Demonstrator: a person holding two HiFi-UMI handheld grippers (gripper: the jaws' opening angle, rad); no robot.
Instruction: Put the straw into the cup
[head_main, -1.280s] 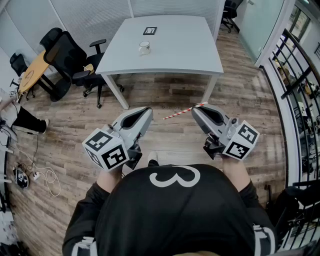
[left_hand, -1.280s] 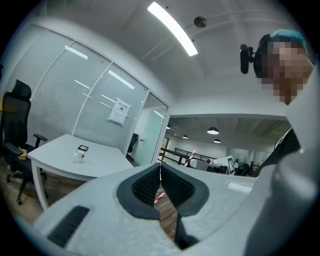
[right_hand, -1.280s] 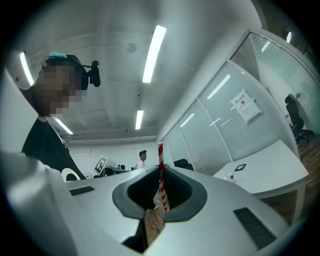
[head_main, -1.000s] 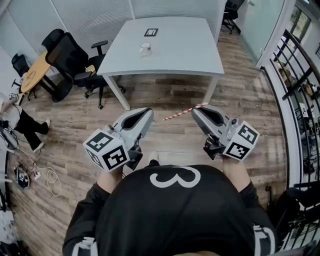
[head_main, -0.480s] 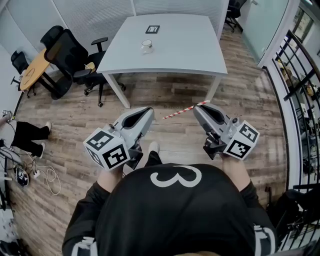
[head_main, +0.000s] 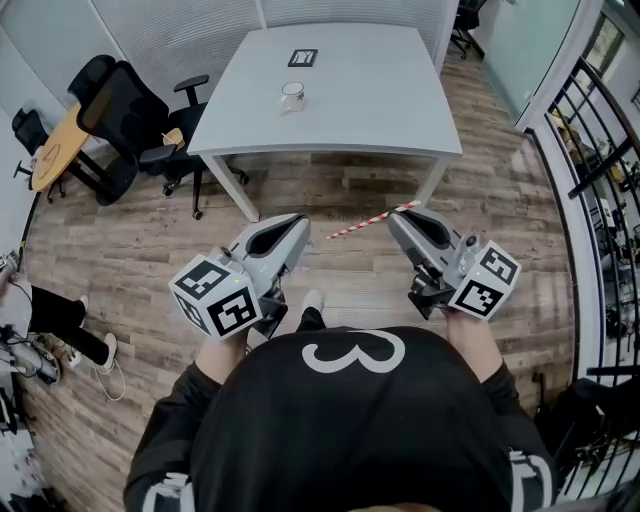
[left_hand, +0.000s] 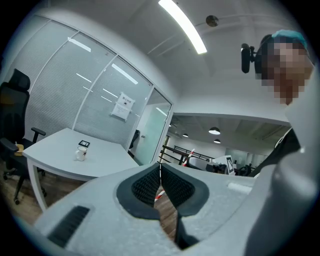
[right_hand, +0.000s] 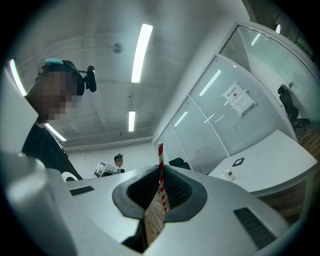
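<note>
While right tongs (head_main: 399, 217) pinch the straw (head_main: 355, 226), the cup (head_main: 291, 96) stands well apart.

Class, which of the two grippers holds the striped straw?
The right gripper: its jaws clamp the straw. The left gripper is shut on nothing.

On the surface (head_main: 380, 100) stand the cup (head_main: 291, 96) and, farther back, a card (head_main: 302, 58). Chairs (head_main: 125, 105) sit left of the surface, a railing (head_main: 592, 130) to its right.

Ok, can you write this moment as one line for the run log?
right claw: shut on straw | left claw: shut, empty | cup: on table, ahead of both claws | straw: not yet in cup
</note>
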